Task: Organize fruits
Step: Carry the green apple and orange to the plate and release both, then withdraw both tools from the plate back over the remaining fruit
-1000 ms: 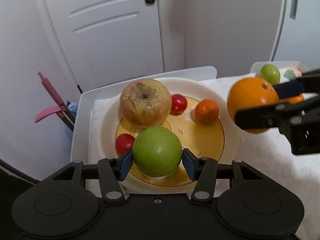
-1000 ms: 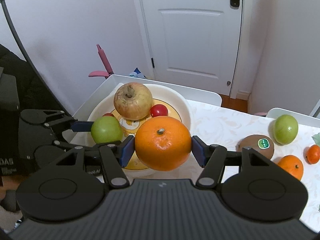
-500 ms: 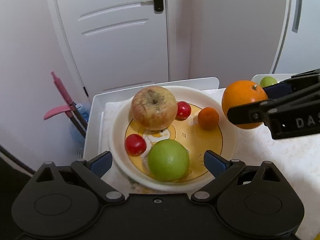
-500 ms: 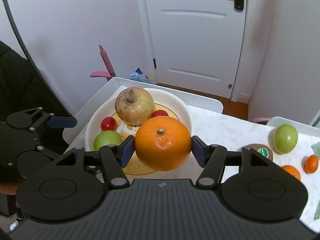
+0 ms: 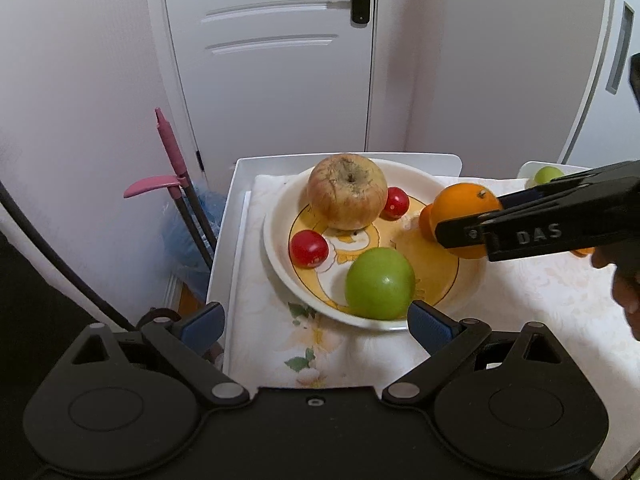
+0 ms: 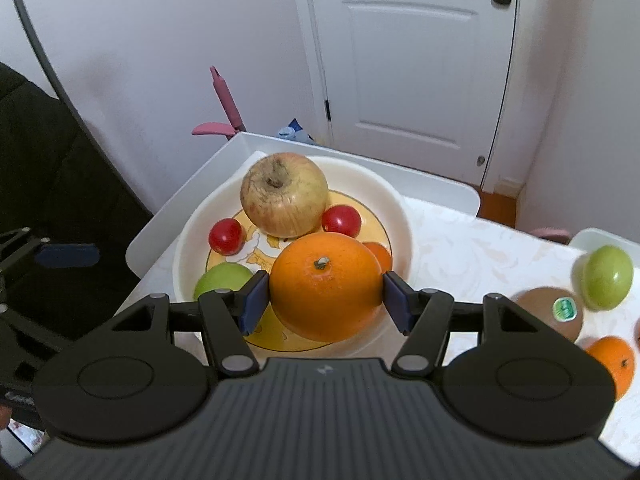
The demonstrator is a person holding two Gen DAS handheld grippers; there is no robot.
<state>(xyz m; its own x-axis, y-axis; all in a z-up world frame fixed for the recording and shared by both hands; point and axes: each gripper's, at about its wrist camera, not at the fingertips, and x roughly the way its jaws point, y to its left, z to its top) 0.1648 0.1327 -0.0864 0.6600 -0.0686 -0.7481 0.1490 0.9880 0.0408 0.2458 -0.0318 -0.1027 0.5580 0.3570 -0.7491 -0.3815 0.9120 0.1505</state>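
Observation:
A white plate [image 5: 274, 240] with a yellow centre holds a large pale apple [image 5: 347, 191], two red tomatoes [image 5: 309, 248] [image 5: 396, 203], a small mandarin [image 5: 425, 220] and a green apple [image 5: 380, 284]. My left gripper [image 5: 316, 322] stands wide open just in front of the plate, its pads apart from the green apple. My right gripper [image 6: 325, 300] is shut on a big orange [image 6: 325, 286]. It hangs over the plate's near right side [image 6: 400, 216], hiding most of the mandarin [image 6: 380, 256].
The plate lies on a cloth in a white tray [image 6: 160, 236]. To the right on the table are a kiwi [image 6: 552, 312], another green apple [image 6: 608, 278] and an orange [image 6: 612, 364]. A pink-handled tool [image 5: 172, 160] leans by the wall. A person's hand [image 5: 628, 292] is at the right edge.
My left gripper let go of the green apple, opened wide and drew back from the plate. The right gripper carried the orange in over the plate.

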